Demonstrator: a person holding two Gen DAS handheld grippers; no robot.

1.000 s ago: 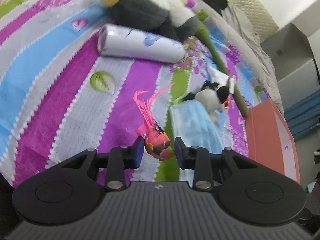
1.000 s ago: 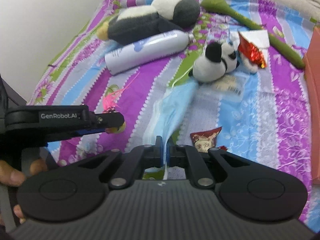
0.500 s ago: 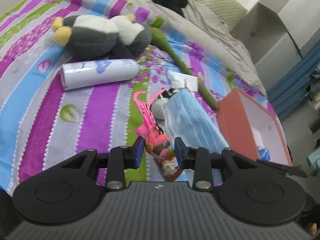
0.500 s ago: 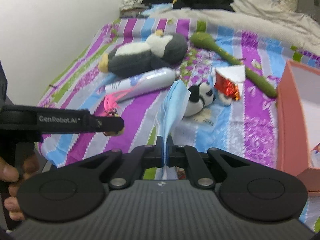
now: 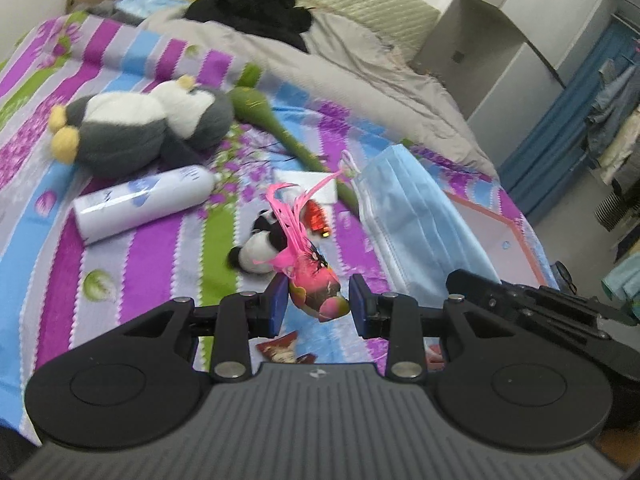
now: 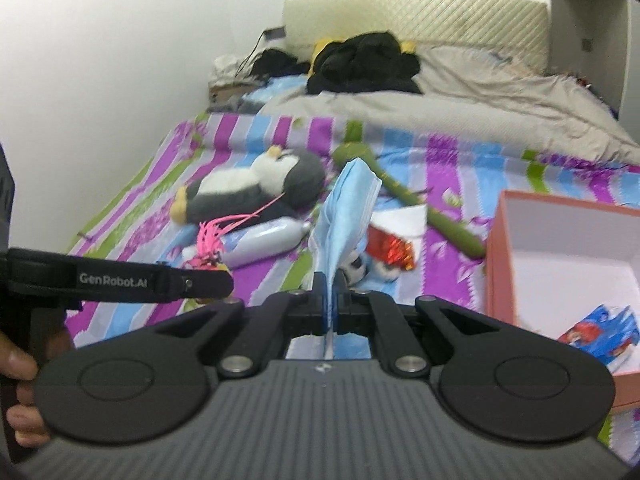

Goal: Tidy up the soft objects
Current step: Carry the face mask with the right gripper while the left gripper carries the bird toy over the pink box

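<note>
1. Left wrist view: the left gripper [image 5: 318,306] is raised above the striped bedspread [image 5: 152,248], its blue pads partly closed on a small pink feathered bird toy [image 5: 316,288], whose plumes stand up in front of the lens.
2. Same view: to the right, the right gripper [image 5: 460,280] enters as a black arm, a blue face mask [image 5: 416,216] rising from its tip over the near corner of the orange box [image 5: 516,236]. The box's white interior shows, but its contents are hidden from this side.
3. Same view: on the bed lie a grey-and-white penguin plush [image 5: 140,132], a white bottle [image 5: 144,204] on its side just in front of it, a small panda plush [image 5: 260,244] partly behind the bird, and a long green plush [image 5: 280,128].
4. Right wrist view: the right gripper [image 6: 329,292] is held level above the bed, fingers pressed tightly together on the lower edge of the blue face mask [image 6: 344,216], which stands upright between them.
5. Same view: the left gripper [image 6: 216,276] reaches in from the left, a hand [image 6: 18,364] on its handle, the pink bird [image 6: 208,252] at its tip.
6. Same view: the orange box [image 6: 496,264] sits open at right on the bedspread, with a blue-and-red packet [image 6: 600,332] lying on its white floor.
</note>
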